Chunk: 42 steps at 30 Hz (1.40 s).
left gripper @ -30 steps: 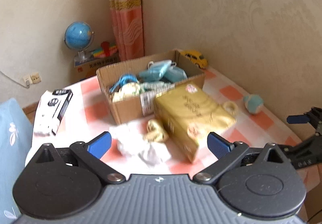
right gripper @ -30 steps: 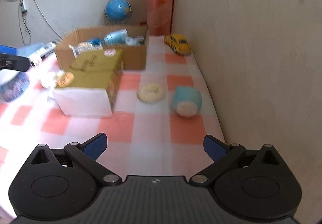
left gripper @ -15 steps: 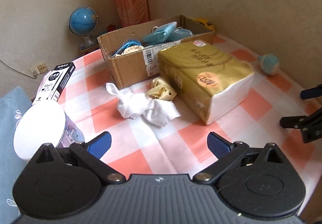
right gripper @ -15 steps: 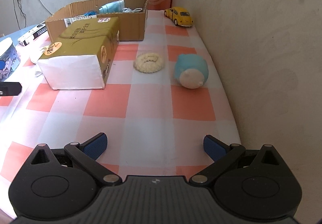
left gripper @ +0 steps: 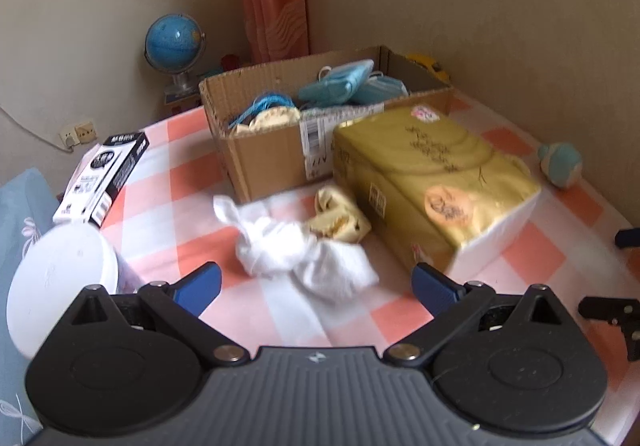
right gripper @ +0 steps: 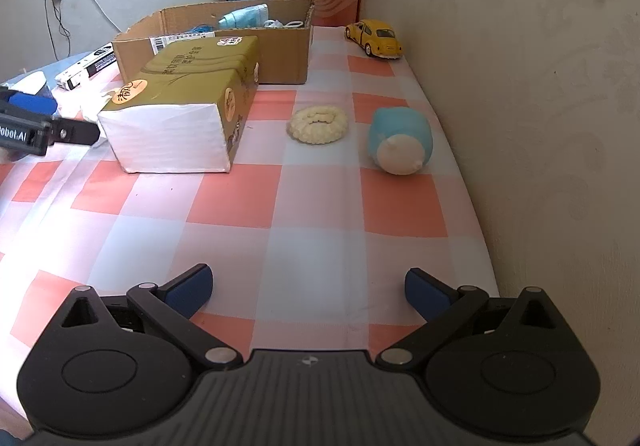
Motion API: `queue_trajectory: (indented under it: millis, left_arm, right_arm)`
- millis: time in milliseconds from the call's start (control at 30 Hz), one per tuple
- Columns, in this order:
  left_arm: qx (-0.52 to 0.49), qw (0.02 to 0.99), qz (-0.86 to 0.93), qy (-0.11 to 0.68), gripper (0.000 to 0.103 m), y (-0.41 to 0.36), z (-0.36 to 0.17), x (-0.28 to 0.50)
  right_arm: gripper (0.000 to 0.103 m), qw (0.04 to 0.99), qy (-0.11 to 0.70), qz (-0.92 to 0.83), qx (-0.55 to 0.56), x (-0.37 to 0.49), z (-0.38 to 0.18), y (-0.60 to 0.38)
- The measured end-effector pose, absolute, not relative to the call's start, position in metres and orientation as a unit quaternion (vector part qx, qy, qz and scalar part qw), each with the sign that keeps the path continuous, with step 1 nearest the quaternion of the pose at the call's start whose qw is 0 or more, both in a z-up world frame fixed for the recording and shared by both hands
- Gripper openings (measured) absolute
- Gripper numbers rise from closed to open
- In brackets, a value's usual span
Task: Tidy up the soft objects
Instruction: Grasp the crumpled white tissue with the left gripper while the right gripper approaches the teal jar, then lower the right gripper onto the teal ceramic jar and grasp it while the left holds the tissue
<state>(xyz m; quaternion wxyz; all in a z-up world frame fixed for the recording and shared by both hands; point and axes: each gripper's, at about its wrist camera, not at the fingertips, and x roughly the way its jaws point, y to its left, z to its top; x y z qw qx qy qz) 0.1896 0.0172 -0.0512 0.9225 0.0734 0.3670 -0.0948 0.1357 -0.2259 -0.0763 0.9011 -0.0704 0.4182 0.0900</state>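
A white cloth (left gripper: 296,246) and a yellow soft item (left gripper: 340,215) lie on the checked tablecloth, just ahead of my open, empty left gripper (left gripper: 316,284). A cardboard box (left gripper: 276,149) behind them holds blue masks and soft items; it also shows in the right wrist view (right gripper: 280,53). A gold tissue pack (left gripper: 432,181) lies beside the box, and shows in the right view (right gripper: 180,105). A cream ring (right gripper: 319,124) and a blue plush (right gripper: 400,141) lie well ahead of my open, empty right gripper (right gripper: 308,290).
A white round container (left gripper: 56,278) and a black-and-white carton (left gripper: 104,173) sit at the left. A yellow toy car (right gripper: 376,37) stands by the wall. A globe (left gripper: 174,45) stands behind the table. The wall runs along the right edge.
The left gripper has moved forward and lower toward the white cloth. The right gripper has edged a little closer to the ring and plush. Both stay open.
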Motion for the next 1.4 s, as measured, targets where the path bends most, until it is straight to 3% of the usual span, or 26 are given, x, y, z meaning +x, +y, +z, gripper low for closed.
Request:
queue_trajectory:
  millis: [400, 500, 733, 1000, 1133, 1400]
  left_arm:
    - [0.056, 0.925, -0.081, 0.368, 0.101, 0.035, -0.057, 0.201]
    - [0.027, 0.931, -0.092, 0.352, 0.095, 0.041, -0.052, 0.203]
    - [0.021, 0.927, -0.102, 0.36, 0.061, 0.045, -0.053, 0.217]
    - [0.012, 0.919, -0.118, 0.375, 0.061, 0.048, -0.063, 0.224]
    - [0.006, 0.92, -0.121, 0.372, 0.045, 0.052, -0.061, 0.224]
    - [-0.003, 0.908, -0.142, 0.393, 0.044, 0.059, -0.055, 0.202]
  right_arm:
    - [0.103, 0.902, 0.419, 0.081, -0.067, 0.136, -0.076, -0.225]
    - [0.103, 0.903, 0.417, 0.081, -0.067, 0.135, -0.076, -0.225]
    - [0.103, 0.903, 0.416, 0.08, -0.067, 0.135, -0.077, -0.225]
    - [0.103, 0.903, 0.417, 0.08, -0.066, 0.135, -0.077, -0.225]
    - [0.103, 0.904, 0.415, 0.078, -0.065, 0.135, -0.077, -0.225]
    - [0.103, 0.904, 0.414, 0.08, -0.066, 0.135, -0.077, -0.224]
